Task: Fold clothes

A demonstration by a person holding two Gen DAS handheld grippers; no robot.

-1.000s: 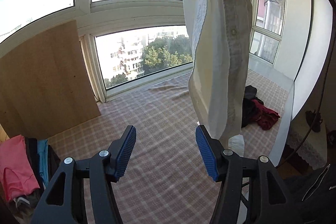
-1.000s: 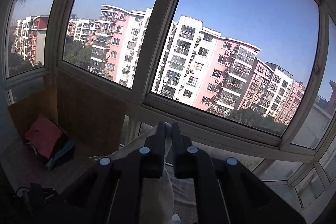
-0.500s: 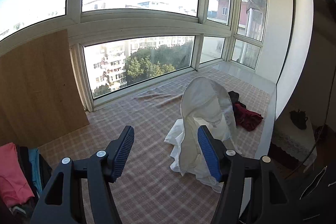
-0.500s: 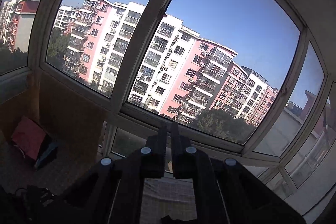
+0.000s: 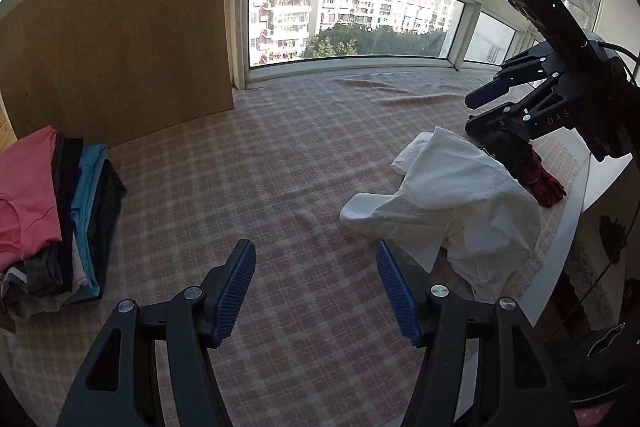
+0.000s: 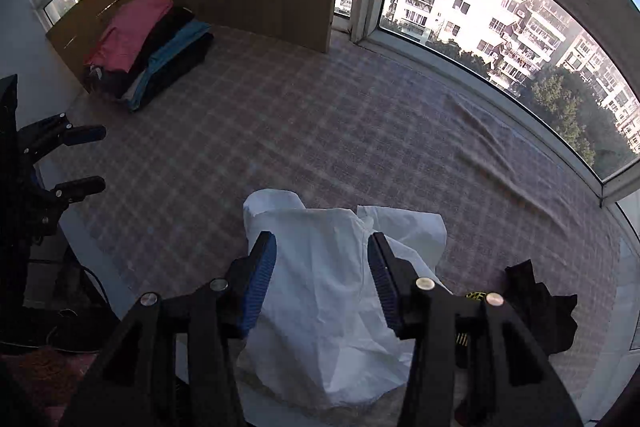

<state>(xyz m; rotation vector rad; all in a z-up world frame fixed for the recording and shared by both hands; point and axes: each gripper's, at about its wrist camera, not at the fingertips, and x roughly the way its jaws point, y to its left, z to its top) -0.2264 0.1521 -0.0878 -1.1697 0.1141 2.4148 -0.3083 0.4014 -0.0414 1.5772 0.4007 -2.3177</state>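
Crumpled white shirt lying on checked cloth, right claw opening above it, gripping nothing; left claw gaping, empty.

Sunlit bay windows, checked cloth

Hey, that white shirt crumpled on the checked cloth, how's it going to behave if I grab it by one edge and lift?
The white shirt will probably hang limp: it lies in soft, loose folds. It looks thin and likely light, so one pinch should lift it, though the rest may trail and drag over the checked cloth. It lies close to the dark clothes and may snag them.
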